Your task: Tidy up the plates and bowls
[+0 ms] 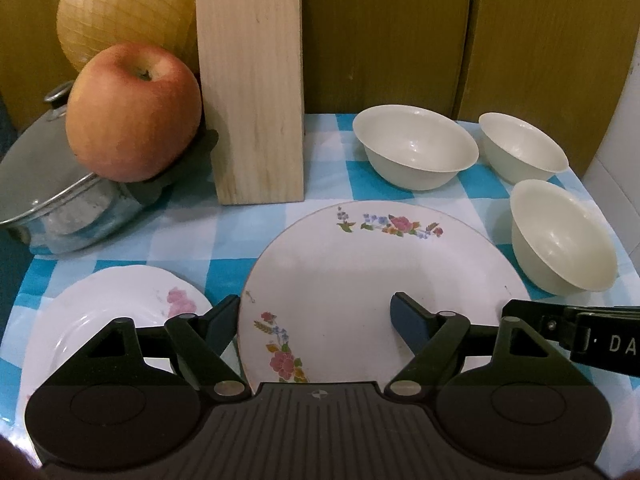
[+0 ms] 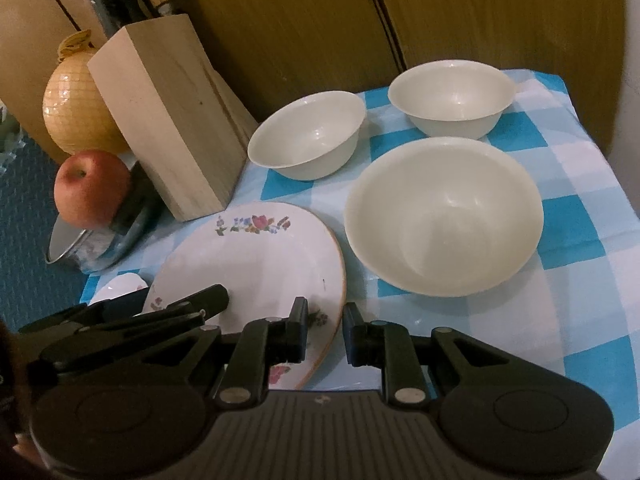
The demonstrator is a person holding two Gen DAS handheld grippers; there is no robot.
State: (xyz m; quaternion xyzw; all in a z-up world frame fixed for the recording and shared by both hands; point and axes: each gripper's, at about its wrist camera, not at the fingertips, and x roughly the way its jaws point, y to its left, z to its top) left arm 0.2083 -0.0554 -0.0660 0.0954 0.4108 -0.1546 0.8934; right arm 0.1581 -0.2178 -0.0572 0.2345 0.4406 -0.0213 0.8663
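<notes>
A large floral plate (image 1: 360, 272) lies on the checked cloth. My left gripper (image 1: 316, 316) is open over its left part: one finger is at the left rim and the other is above the plate's face. My right gripper (image 2: 326, 330) is shut on the right rim of that plate (image 2: 256, 256). One of its fingers (image 1: 520, 312) shows at the plate's right edge. A smaller pink-flowered plate (image 1: 112, 312) sits to the left. Three cream bowls (image 1: 416, 148) (image 1: 520, 148) (image 1: 560, 236) stand apart behind and to the right of the large plate.
A wooden knife block (image 1: 252, 100) stands behind the plates. Left of it, an apple (image 1: 132, 112) rests on a lidded steel pot (image 1: 48, 196), in front of a netted yellow fruit (image 1: 120, 8). Wooden doors (image 1: 400, 40) close the back. The cloth (image 2: 580, 240) drops off at the right.
</notes>
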